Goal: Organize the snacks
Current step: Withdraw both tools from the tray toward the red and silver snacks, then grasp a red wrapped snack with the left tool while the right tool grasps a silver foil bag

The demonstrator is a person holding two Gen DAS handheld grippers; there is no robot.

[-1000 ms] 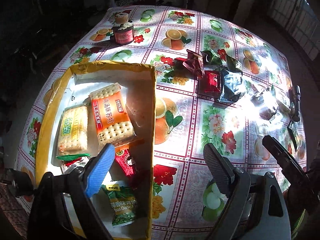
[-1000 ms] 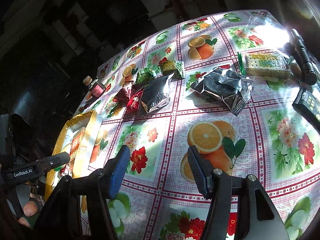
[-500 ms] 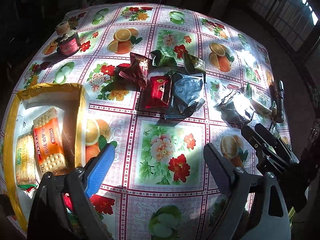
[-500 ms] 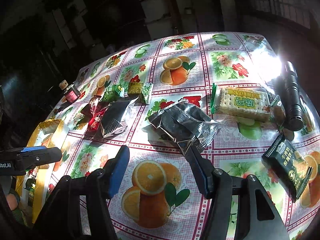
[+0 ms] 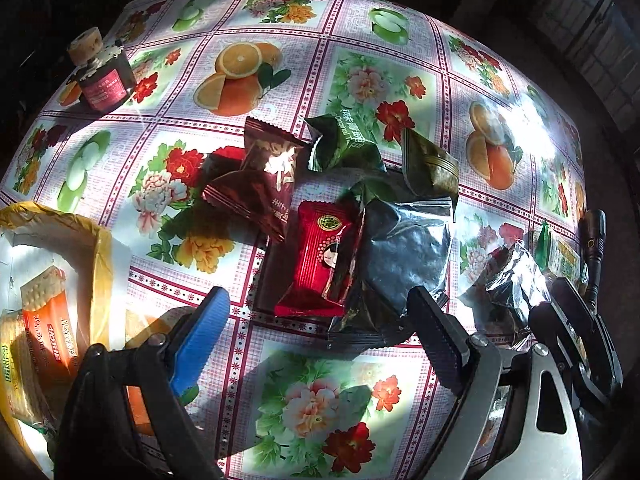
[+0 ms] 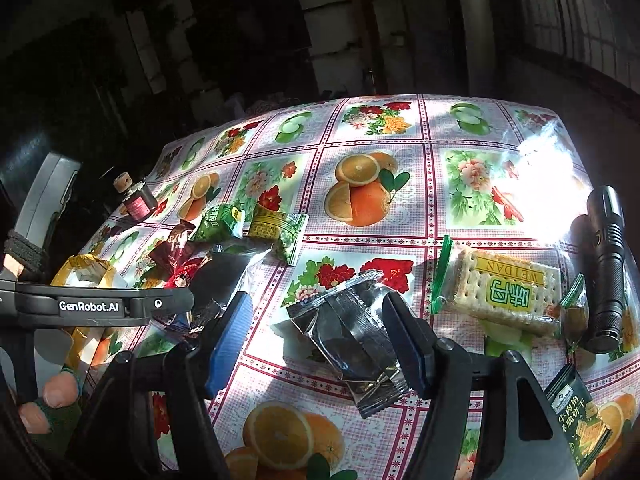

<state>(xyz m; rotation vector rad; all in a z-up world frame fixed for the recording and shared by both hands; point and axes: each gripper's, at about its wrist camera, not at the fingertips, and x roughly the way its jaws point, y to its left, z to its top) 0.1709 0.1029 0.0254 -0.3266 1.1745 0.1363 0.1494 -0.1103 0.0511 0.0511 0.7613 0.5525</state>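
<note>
In the left wrist view my left gripper (image 5: 320,332) is open and empty, just short of a red snack packet (image 5: 320,264) and a silver foil bag (image 5: 404,252). Dark red packets (image 5: 260,184) and green packets (image 5: 348,144) lie behind them. The yellow-rimmed box (image 5: 100,264) with cracker packs (image 5: 48,320) is at the left. In the right wrist view my right gripper (image 6: 320,340) is open, its jaws either side of a crumpled silver foil packet (image 6: 352,340) on the table. A cracker pack (image 6: 504,296) lies to its right.
A black flashlight (image 6: 608,268) lies at the right table edge. A dark green snack packet (image 6: 580,416) is at the lower right. A small dark jar (image 5: 104,80) stands at the far left. The left gripper's body (image 6: 92,304) crosses the right wrist view's left side.
My left gripper moved from above the box rightward and forward to the red and silver packets. My right gripper moved forward until its jaws flank the crumpled foil packet.
</note>
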